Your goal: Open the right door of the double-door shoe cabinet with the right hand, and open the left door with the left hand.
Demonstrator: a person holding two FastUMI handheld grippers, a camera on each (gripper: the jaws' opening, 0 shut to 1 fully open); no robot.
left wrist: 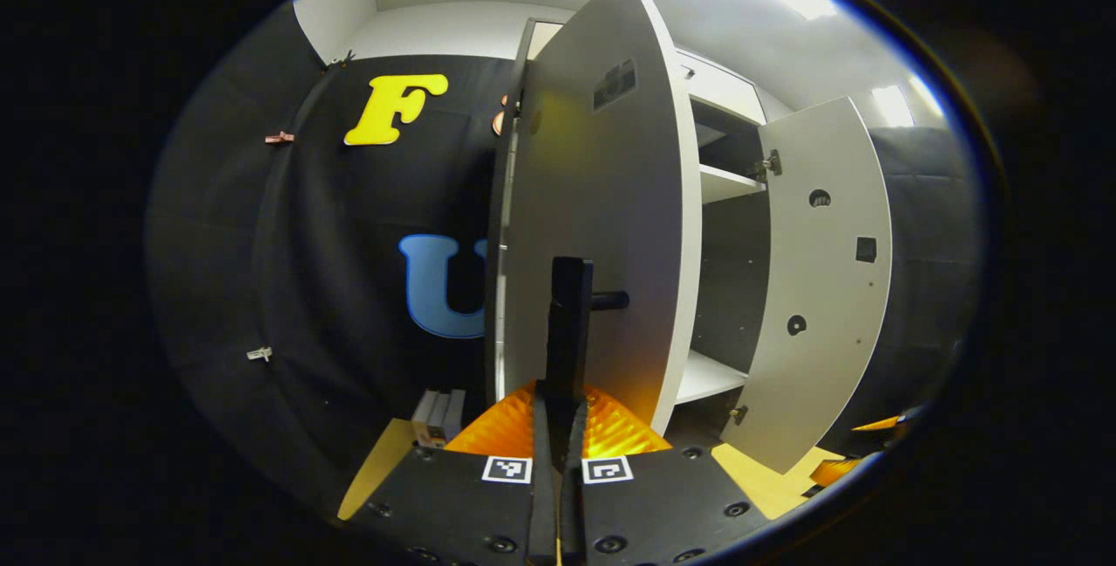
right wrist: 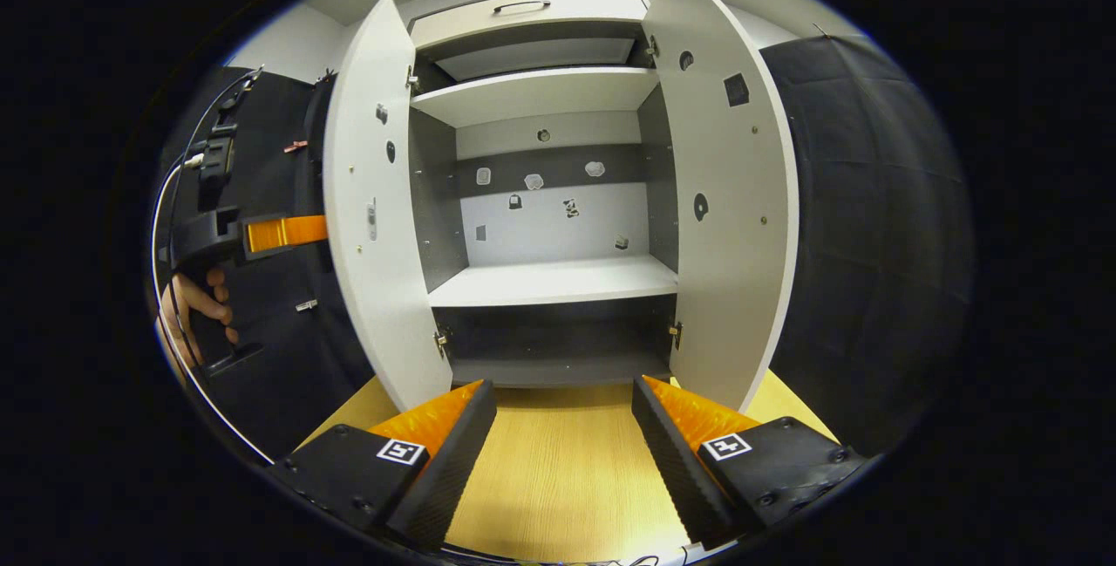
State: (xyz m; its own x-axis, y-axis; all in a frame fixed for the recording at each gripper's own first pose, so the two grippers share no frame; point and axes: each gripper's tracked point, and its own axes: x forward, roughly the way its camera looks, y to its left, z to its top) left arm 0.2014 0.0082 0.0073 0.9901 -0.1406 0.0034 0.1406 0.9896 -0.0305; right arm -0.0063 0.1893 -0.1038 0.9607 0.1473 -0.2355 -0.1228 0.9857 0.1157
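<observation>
Both doors stand wide open.
The left tool pinches the left door's black handle; the right tool is spread before white shelves.

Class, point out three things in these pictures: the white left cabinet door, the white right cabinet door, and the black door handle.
White left cabinet door (right wrist: 370, 226): right gripper view, inner face.
White right cabinet door (right wrist: 728, 226): right gripper view, inner face.
Black door handle (left wrist: 610, 300): left gripper view, its protruding end.
</observation>
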